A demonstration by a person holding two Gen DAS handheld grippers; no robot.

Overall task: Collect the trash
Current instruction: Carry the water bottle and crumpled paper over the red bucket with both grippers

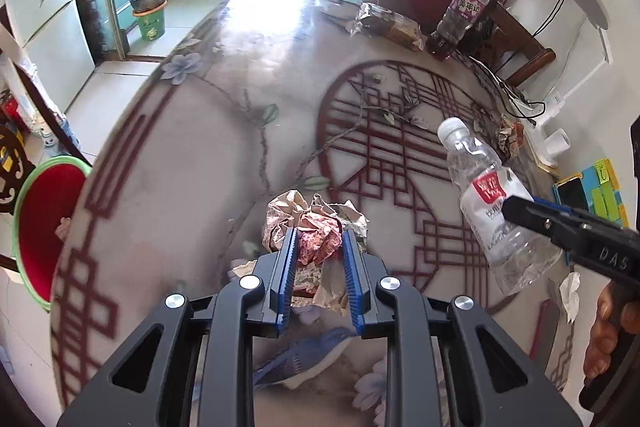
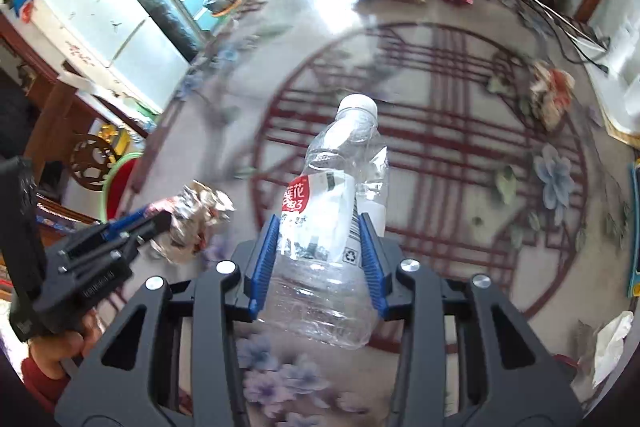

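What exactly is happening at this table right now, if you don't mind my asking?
A person is clearing trash off the patterned table with two hand-held grippers. The left hand-held gripper is clamped on a crumpled paper wad, and the right hand-held gripper grips an empty clear water bottle. Another crumpled wrapper and a white tissue lie uncollected.

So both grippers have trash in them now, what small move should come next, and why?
Probably carry both loads left toward the red bin beside the table. The left gripper pinches the crumpled paper wad, the right gripper clamps the empty water bottle clear of the table.
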